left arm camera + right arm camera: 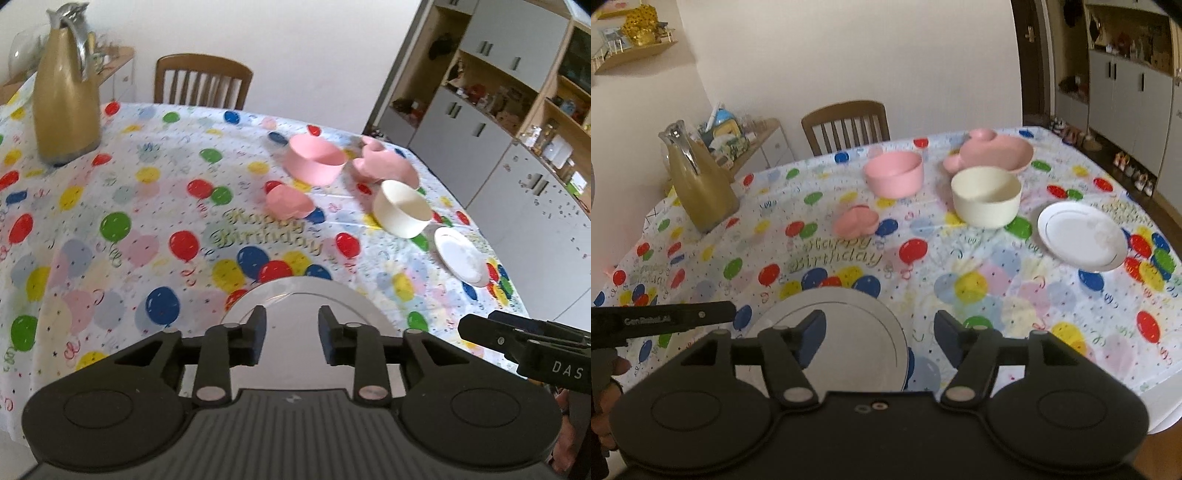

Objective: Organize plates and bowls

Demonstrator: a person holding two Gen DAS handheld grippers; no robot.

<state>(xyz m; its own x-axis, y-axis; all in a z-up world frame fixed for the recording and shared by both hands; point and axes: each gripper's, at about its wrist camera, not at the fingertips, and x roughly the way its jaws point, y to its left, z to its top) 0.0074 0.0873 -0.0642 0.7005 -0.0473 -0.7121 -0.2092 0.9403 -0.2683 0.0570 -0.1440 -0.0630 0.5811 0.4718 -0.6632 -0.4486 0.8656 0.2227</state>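
Note:
A large white plate lies at the table's near edge. My left gripper is open and empty, hovering right over it. My right gripper is open and empty above the plate's right rim. A small white plate lies at the right. A cream bowl, a pink bowl, a pink mouse-shaped plate and a small pink dish stand farther back.
A tall tan thermos jug stands at the back left on the balloon tablecloth. A wooden chair is behind the table. Cabinets line the right wall.

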